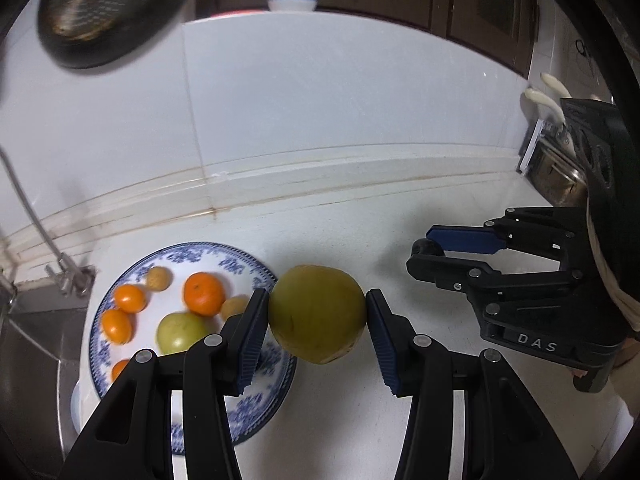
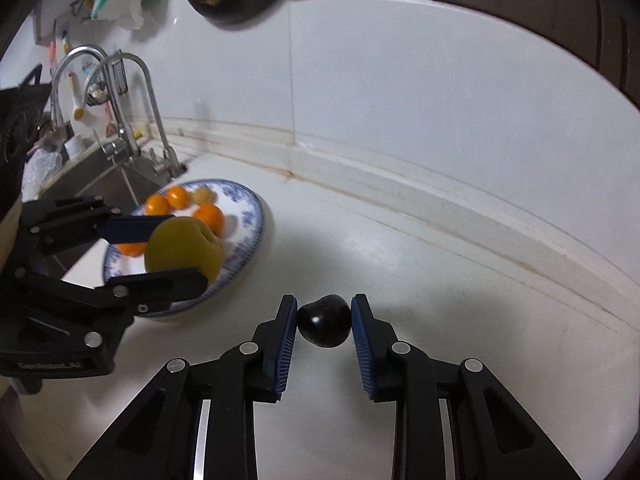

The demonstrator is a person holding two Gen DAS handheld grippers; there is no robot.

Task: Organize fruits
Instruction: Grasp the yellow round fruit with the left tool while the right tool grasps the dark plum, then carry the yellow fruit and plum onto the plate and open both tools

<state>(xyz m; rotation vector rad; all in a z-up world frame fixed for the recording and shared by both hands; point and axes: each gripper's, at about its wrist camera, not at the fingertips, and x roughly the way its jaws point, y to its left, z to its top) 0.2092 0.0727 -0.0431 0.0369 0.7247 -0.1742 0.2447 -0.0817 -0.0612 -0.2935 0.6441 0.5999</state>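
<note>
Left gripper (image 1: 318,312): pads clamped on both sides of a yellow-green pear (image 1: 318,314), held just above the right rim of the blue-patterned plate (image 1: 240,258). Plate holds tangerines (image 1: 203,293) and a green fruit (image 1: 182,332). Right gripper (image 2: 324,322): closed narrow on a dark plum (image 2: 324,321) over the white counter (image 2: 400,264)

Left tool (image 1: 318,312): fingers level, pads pressed on both sides of yellow-green fruit (image 1: 318,314), held above tabletop near plate's rim. Right tool (image 2: 324,322): fingers narrowed onto small dark fruit (image 2: 324,326), pads touching its sides, low over tabletop.
</note>
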